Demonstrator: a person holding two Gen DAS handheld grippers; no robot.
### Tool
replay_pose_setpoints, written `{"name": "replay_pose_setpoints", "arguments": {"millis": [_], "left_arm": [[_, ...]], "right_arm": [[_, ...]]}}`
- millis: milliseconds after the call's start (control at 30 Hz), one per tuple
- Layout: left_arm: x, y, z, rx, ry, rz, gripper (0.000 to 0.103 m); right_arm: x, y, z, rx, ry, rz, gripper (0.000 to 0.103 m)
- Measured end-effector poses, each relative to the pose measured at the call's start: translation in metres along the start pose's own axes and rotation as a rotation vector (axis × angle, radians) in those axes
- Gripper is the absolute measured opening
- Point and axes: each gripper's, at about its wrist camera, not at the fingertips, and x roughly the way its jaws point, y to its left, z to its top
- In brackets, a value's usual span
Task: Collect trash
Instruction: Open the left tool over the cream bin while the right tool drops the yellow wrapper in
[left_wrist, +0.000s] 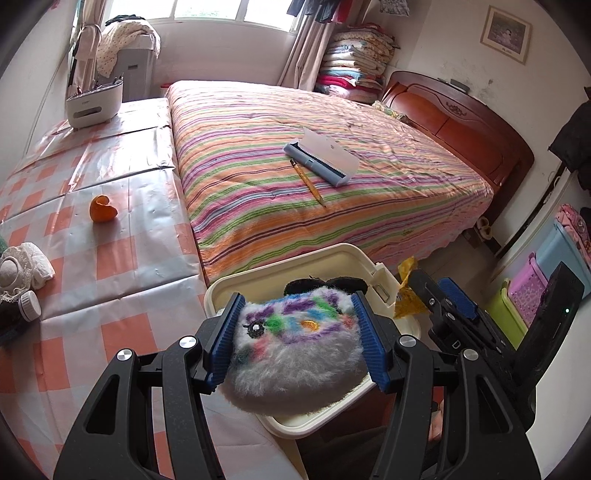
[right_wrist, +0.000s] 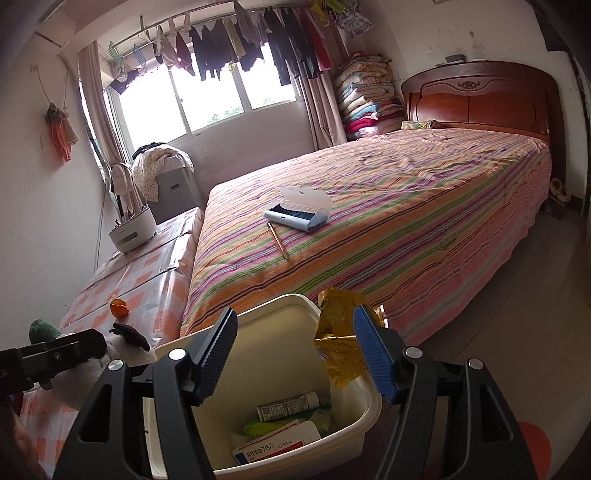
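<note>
Striped bed (right_wrist: 388, 206) behind, checkered table (left_wrist: 122, 266) beside it. Cream trash bin (right_wrist: 295, 373) at the table's edge, with a medicine box (right_wrist: 273, 446) and tube (right_wrist: 288, 404) inside. Left gripper (left_wrist: 295, 338) clamps a fuzzy plush toy (left_wrist: 291, 354) above the bin. Right gripper (right_wrist: 295, 354) spread open, yellow wrapper (right_wrist: 338, 347) against its right finger over the bin. Orange peel (left_wrist: 102, 209) on the table.

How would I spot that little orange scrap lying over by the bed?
Start at the striped bed, then look left to the low surface with the orange-and-white checked cover alongside it. The orange peel sits alone there, a curled bright orange shell, unlike the pale fluffy toys nearer the camera.
</note>
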Motion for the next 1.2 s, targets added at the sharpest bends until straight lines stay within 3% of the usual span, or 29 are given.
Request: {"name": "replay_pose_setpoints", "arguments": {"millis": [500,700,900,1033,1200], "left_arm": [[0.008,-0.013,0.009,0.022,-0.007,-0.025,0.059],[0.013,-0.013,0.009,0.009,-0.014,-0.014,0.070],[0.011,-0.008,0.012,0.000,-0.019,-0.005,0.072],[-0.003,-0.003,0.015,-0.001,-0.057,0.037,0.086],[-0.020,0.008,0.022,-0.019,-0.103,0.062,0.087]], "right_arm": [[-0.007,-0.014,0.006,0.076,-0.046,-0.001,0.064],[-0.008,-0.017,0.006,0.090,-0.049,-0.001,0.064],[-0.009,-0.015,0.006,0.087,-0.052,0.007,0.064],[-0.010,-0.015,0.006,0.091,-0.057,0.007,0.064],[-0.011,-0.016,0.006,0.092,-0.066,0.006,0.064]]}}
